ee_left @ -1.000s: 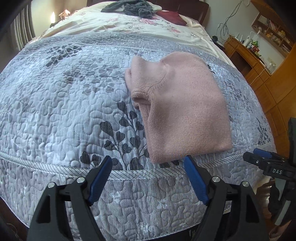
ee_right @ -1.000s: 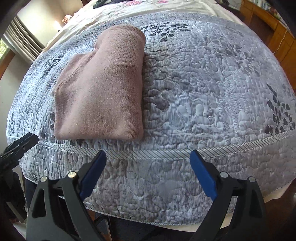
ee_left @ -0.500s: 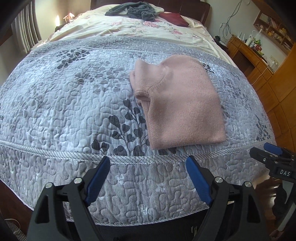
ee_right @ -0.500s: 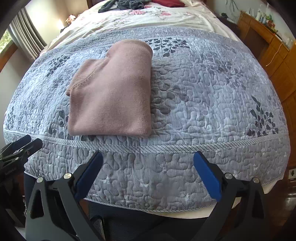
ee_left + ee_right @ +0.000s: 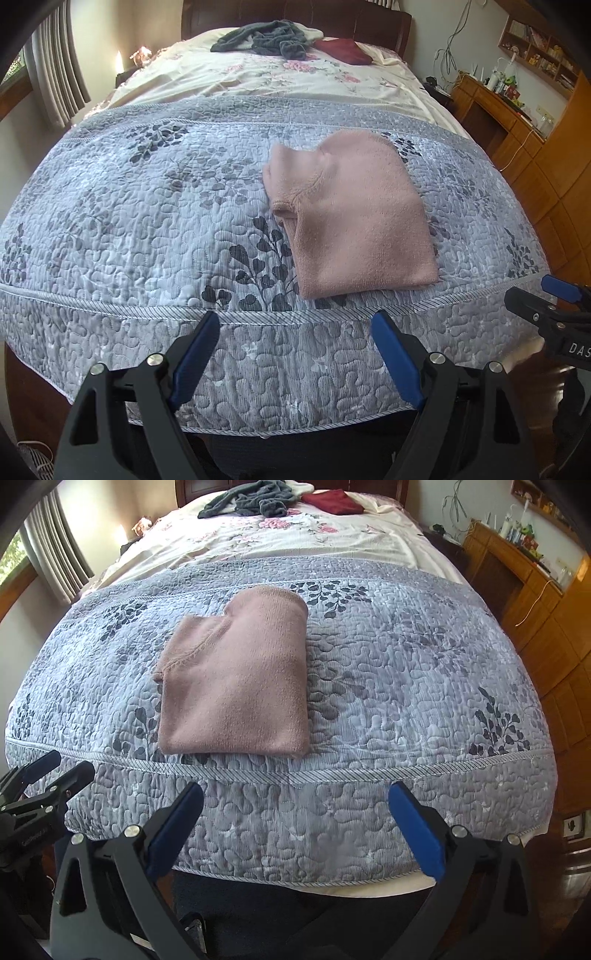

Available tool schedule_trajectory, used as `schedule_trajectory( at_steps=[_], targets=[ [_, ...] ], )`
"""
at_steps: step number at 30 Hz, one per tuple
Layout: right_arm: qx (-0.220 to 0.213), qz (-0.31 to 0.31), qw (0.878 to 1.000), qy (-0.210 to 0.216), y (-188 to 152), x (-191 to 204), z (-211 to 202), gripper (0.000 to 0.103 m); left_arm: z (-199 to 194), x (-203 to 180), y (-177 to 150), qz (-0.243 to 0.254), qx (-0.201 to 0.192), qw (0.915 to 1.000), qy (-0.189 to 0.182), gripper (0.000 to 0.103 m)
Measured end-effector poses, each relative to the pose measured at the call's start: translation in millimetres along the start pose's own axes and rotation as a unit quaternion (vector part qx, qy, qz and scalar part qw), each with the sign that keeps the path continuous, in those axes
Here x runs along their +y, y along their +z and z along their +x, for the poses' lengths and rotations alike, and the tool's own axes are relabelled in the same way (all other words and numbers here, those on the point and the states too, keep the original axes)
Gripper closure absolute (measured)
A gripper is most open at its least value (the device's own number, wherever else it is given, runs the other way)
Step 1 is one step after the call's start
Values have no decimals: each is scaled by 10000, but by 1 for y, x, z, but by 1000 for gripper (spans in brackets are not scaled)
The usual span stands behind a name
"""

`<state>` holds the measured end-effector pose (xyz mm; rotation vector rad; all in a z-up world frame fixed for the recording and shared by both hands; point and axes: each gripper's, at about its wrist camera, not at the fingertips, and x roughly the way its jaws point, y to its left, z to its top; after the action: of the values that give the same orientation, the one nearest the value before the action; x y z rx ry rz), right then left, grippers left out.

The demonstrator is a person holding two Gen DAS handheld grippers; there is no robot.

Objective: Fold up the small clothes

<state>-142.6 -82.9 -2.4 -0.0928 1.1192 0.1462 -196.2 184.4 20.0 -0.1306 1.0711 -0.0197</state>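
A pink knit garment (image 5: pixel 351 218) (image 5: pixel 240 679) lies folded into a compact rectangle on the grey quilted bedspread (image 5: pixel 147 221) (image 5: pixel 406 686), near the foot edge. My left gripper (image 5: pixel 295 328) hovers open off the foot of the bed, below the garment and apart from it, holding nothing. My right gripper (image 5: pixel 295 797) is likewise open and empty, off the bed's edge. Each gripper shows at the side of the other's view: the right one (image 5: pixel 546 299), the left one (image 5: pixel 48 771).
Farther up the bed, on a floral sheet (image 5: pixel 277 77), lie a dark grey heap of clothes (image 5: pixel 266 37) and a dark red folded item (image 5: pixel 343 50). A wooden desk and cabinets (image 5: pixel 517 122) stand on the right, curtains (image 5: pixel 55 74) on the left.
Both grippers have drawn back and up from the bed, so the garment looks smaller and farther away. The garment has not moved. Both stay open.
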Motion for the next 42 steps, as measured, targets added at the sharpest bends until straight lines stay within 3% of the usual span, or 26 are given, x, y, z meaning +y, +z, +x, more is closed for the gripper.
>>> schedule_trajectory(
  at_steps=[42],
  targets=[
    [21, 75, 9999, 67, 0, 3, 7, 3, 11, -7, -6, 91, 286, 9994, 177, 18]
  ],
)
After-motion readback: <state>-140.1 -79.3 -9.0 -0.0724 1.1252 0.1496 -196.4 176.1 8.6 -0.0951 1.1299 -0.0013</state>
